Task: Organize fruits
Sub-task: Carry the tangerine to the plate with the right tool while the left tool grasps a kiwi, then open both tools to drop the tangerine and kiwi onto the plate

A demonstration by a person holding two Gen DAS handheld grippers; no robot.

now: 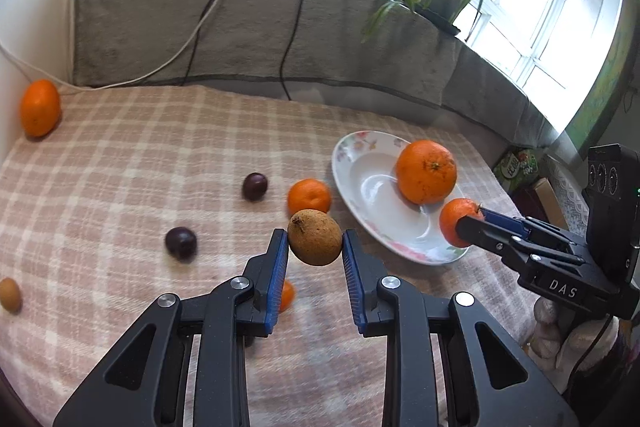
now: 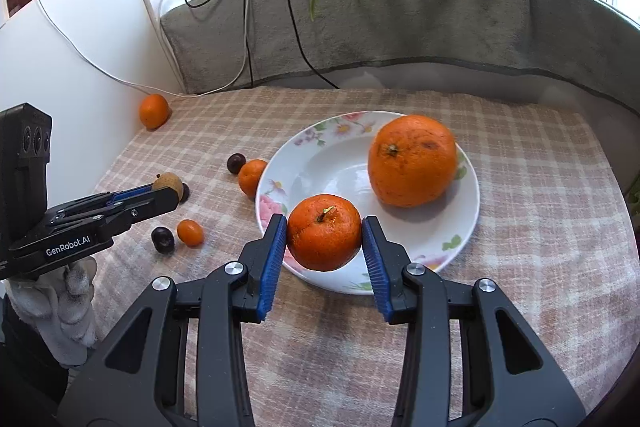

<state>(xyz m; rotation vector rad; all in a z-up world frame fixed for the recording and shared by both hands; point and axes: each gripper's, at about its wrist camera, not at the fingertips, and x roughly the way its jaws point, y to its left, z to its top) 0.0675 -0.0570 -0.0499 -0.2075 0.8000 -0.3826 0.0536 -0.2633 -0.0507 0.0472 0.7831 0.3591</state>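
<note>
My right gripper (image 2: 324, 241) clamps a mandarin (image 2: 324, 237) over the floral plate (image 2: 460, 227); my left gripper (image 1: 315, 243) grips a brown fruit (image 1: 315, 237), both bound for the plate, I judge.

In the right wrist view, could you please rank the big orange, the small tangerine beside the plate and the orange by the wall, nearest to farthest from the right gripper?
1. Big orange, on the plate, right.
2. Small tangerine, left of the plate.
3. Orange by the wall, far left.

All measured from the right gripper.
</note>
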